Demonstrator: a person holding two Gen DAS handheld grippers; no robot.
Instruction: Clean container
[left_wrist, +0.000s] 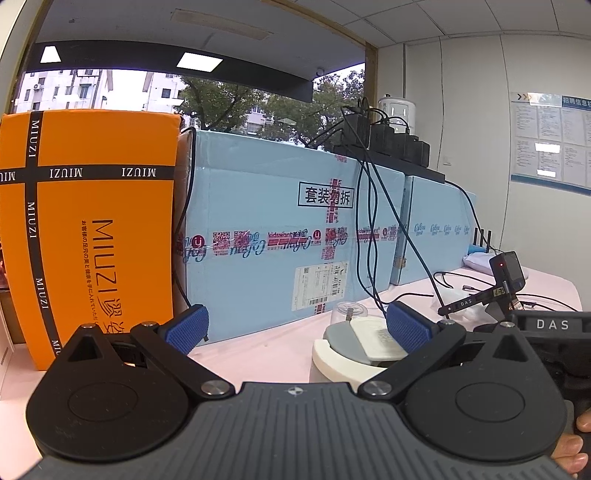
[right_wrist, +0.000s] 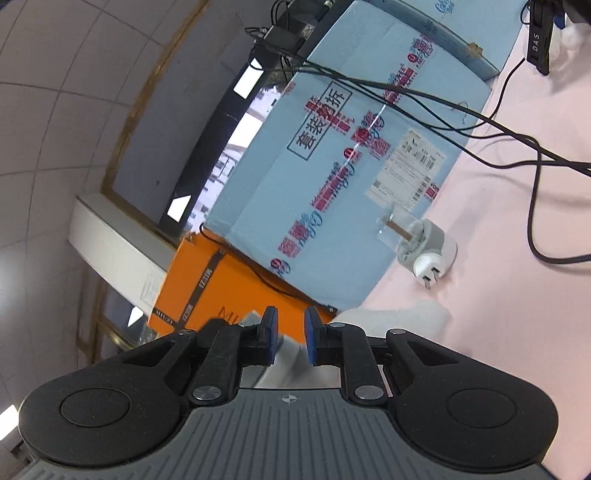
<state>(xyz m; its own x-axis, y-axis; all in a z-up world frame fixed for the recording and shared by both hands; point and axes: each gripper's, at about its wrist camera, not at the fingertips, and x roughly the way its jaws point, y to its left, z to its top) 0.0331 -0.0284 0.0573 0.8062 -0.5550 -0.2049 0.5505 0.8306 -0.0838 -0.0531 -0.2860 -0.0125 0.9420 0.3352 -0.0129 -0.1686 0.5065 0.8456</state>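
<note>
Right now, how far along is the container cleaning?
Early, by the look of it. Done: the right hand-held gripper is shut on a white wipe. In hand: that wipe is apart from the clear-topped container on the pink table. Left: the left hand-held gripper is open and holds nothing, and no wiping contact shows.

At left of the left wrist view stands an orange box (left_wrist: 88, 229) crossed by black bands with white lettering. The pale blue carton (left_wrist: 280, 236) at centre carries red-pink printed tape. The surface (left_wrist: 266, 354) is pink; the gripper pads (left_wrist: 190, 326) are blue.
</note>
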